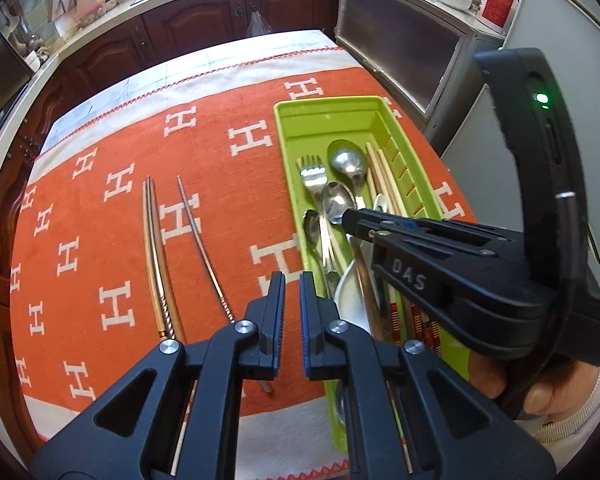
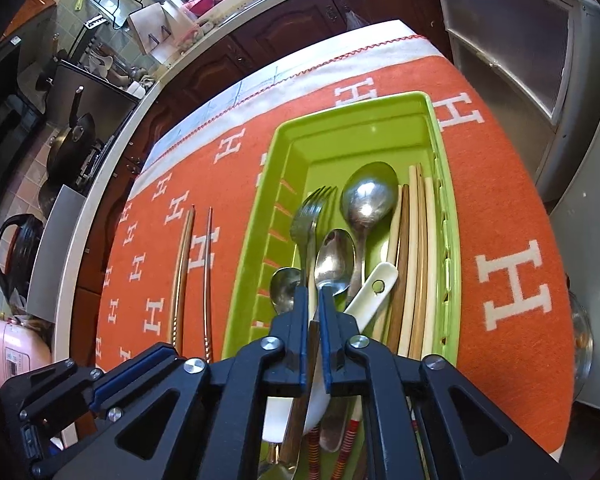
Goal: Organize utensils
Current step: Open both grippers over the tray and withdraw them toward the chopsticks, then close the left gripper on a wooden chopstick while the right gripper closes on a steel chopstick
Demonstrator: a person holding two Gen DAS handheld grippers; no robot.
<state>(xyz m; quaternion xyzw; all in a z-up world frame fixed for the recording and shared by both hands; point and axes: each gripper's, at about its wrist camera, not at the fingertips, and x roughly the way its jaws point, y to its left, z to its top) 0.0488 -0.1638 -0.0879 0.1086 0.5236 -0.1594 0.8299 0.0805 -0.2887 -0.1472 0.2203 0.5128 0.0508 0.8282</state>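
Between the right gripper's narrowly parted fingers runs a brown wooden utensil handle, though whether they pinch it cannot be told. That gripper hovers over the long lime-green plastic tray holding steel spoons, a fork and chopsticks. Left of the tray, the left gripper hangs narrowly open and empty above the orange H-patterned cloth, near two loose metal chopstick pairs.

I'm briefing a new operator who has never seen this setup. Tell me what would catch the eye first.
The lime-green tray stands out at the right of the orange blanket, crowded with spoons, a fork and chopsticks. The right claw sits low inside it, nearly shut around a thin wooden handle. Left of the tray, two pairs of metal chopsticks lie loose on the blanket, with the left claw empty above the tray's edge.
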